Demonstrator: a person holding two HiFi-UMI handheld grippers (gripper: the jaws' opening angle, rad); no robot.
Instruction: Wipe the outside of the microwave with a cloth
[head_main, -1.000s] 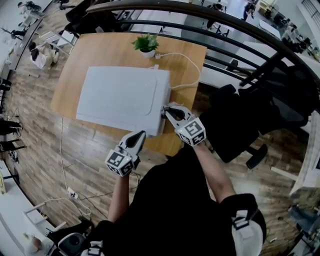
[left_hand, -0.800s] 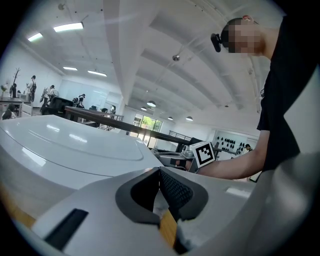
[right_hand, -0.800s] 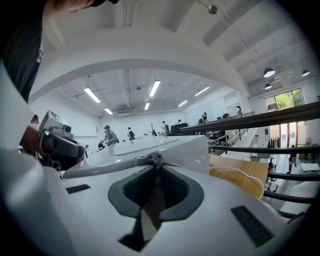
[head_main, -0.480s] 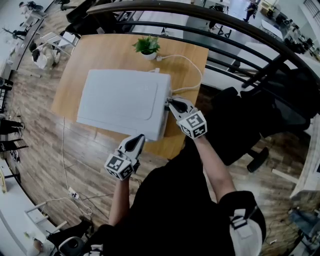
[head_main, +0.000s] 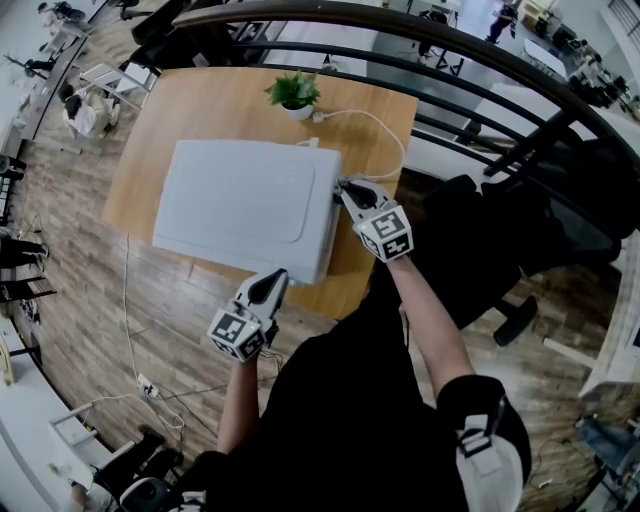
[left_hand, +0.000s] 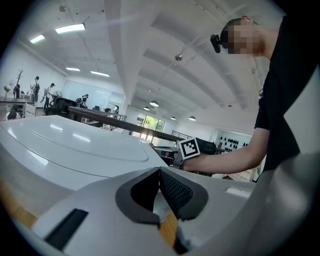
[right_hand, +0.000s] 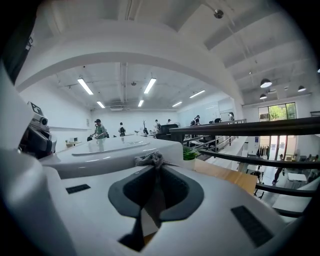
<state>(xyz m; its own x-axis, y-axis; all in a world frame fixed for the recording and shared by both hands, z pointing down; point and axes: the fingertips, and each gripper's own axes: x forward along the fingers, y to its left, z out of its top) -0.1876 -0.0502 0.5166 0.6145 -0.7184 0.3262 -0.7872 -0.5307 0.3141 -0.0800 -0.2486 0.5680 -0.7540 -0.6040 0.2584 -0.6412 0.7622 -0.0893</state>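
Open-plan office w/ wood floor; a wooden counter (head_main: 370, 110) carries the microwave (head_main: 240, 200), w/ a plant (head_main: 293, 92) at its 12 o'clock and a cable (head_main: 375, 120) looping off toward 2 o'clock.

1. Right gripper (head_main: 345, 187): jaws pinched on a grey cloth (right_hand: 148, 159). A tuft shows just past the tips. The tips sit against the microwave's 3 o'clock side wall, near the top edge. Judged reason: this puts the cloth between tips and casing, so only fabric rubs the side.
2. Left gripper (head_main: 272, 282): jaws pressed together, nothing between them. It is off the microwave's 5 o'clock corner, clear of the casing. Probably parked so it does not block the wiping arm.

Change vs. 1.0 s ago:
- Right gripper was at the front corner of the side wall; it has now moved toward 12 o'clock along that wall, approx. mid-length.
- Left gripper pos. approx. unchanged.
- Microwave, plant and cable not displaced.
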